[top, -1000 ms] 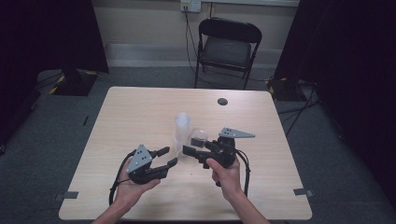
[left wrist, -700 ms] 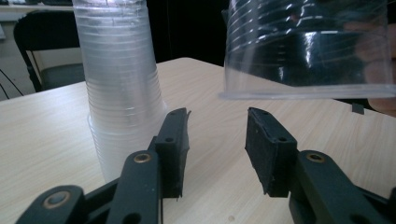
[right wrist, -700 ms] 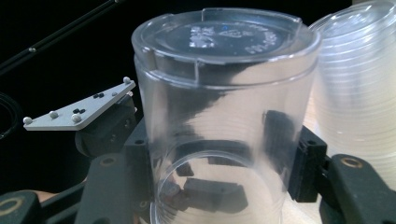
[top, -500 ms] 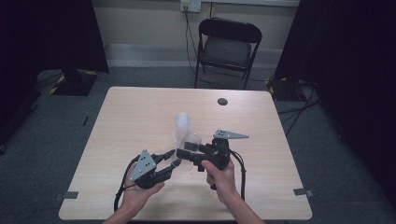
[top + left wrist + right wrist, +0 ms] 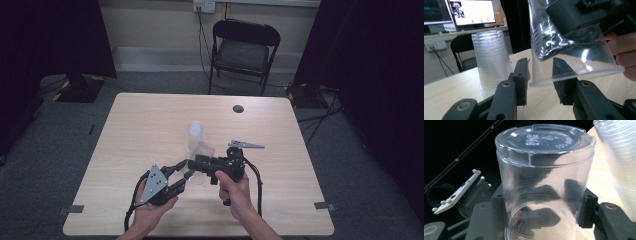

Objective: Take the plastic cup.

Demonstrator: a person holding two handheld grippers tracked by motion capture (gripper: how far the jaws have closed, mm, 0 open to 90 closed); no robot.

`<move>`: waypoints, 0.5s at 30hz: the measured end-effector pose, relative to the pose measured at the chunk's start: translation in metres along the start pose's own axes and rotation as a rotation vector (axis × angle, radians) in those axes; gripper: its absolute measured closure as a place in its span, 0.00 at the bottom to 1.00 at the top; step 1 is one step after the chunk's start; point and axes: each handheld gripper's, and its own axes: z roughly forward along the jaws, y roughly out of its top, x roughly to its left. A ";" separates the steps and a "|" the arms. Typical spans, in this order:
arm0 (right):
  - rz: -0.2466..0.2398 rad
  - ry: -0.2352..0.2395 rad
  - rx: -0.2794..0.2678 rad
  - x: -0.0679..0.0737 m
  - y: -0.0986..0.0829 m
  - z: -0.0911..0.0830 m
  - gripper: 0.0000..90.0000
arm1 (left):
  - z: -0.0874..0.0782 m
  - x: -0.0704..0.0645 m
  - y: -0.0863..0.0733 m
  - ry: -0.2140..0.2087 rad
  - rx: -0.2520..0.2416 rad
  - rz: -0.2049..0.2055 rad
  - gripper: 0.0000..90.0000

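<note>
An upside-down stack of clear plastic cups [image 5: 194,134] stands mid-table; in the left gripper view the stack [image 5: 491,62] is at left, and in the right gripper view the stack [image 5: 621,157] is at right. My right gripper [image 5: 200,163] is shut on a single clear cup [image 5: 544,177], held on its side above the table just in front of the stack. My left gripper [image 5: 186,172] is open, and the near edge of that cup's rim [image 5: 536,81] lies between its fingers [image 5: 521,75] without touching them.
A small black round disc [image 5: 238,108] lies near the table's far edge. A black folding chair [image 5: 242,50] stands behind the table [image 5: 130,125]. Cables trail from both grippers toward the near edge.
The right gripper has brought its cup slightly left and toward the person. The left gripper has closed in, so the cup's rim now sits between its open jaws.
</note>
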 end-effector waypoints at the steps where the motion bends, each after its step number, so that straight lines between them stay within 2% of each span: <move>1: 0.005 0.002 0.003 0.000 0.000 0.001 0.47 | -0.001 0.000 0.001 0.003 -0.001 0.006 0.75; 5: 0.023 0.013 0.005 0.000 -0.001 0.003 0.47 | -0.001 -0.003 0.002 0.012 -0.013 0.063 0.77; 6: 0.022 0.009 0.008 0.000 -0.001 0.003 0.47 | -0.002 -0.004 0.002 0.028 -0.015 0.082 0.76; 8: 0.024 0.018 0.021 -0.001 -0.002 0.005 0.47 | -0.001 -0.004 0.001 0.024 -0.007 0.077 0.77; 12: 0.037 0.023 0.027 -0.001 -0.003 0.006 0.47 | -0.002 0.000 0.001 0.016 -0.009 0.059 0.85; 15: 0.037 0.013 0.040 -0.002 -0.002 0.007 0.39 | -0.002 0.003 -0.001 0.005 -0.005 0.045 0.90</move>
